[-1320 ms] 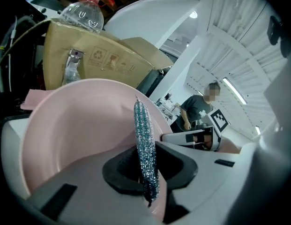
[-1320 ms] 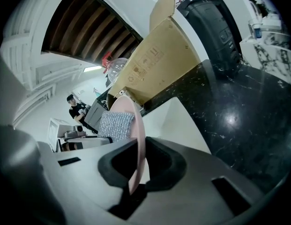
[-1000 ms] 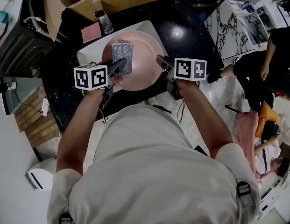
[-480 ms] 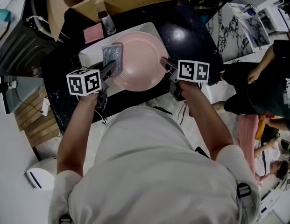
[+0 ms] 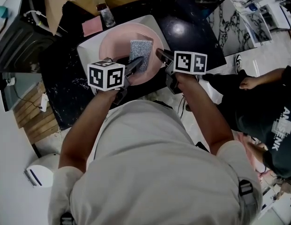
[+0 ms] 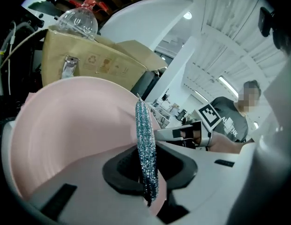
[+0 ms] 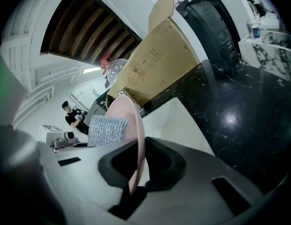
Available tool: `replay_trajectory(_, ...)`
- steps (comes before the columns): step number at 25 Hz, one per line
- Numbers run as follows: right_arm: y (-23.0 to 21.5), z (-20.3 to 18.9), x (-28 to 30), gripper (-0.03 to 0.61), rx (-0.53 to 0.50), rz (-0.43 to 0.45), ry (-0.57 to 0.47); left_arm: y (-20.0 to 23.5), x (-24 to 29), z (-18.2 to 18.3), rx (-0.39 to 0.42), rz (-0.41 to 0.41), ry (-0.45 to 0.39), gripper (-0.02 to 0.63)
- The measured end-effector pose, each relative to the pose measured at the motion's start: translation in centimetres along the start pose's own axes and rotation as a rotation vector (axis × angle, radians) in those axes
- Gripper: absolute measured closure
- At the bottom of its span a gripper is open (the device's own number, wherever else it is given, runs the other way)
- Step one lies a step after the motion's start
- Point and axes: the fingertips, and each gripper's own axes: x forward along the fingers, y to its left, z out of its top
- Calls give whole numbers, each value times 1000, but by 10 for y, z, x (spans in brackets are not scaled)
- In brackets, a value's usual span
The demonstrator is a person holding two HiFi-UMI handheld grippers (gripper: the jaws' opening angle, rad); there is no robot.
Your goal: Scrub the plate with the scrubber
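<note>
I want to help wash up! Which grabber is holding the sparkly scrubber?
The left gripper: its jaws pinch the silver scrubber over the pink plate. The right gripper only clamps the plate's rim.

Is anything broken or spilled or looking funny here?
Nothing stands out. The pink plate looks whole, and no spill shows around it. The right gripper pinches its rim above the white tray. The left gripper holds the silver scrubber over the plate's face, as scrubbing needs.
</note>
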Motion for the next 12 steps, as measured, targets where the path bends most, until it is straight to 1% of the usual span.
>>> replay_trajectory(3,4,1,1,556,-9,5,0,-3,11,-5,4,-8,21,545)
replay_trajectory(7,4,0,0,555,-11,8,3,10,6,-10,-8,18,28,545)
replay_trajectory(12,-2,1,-4,554,-7,-1,-5,38,-19,-12,-19,83,18,545)
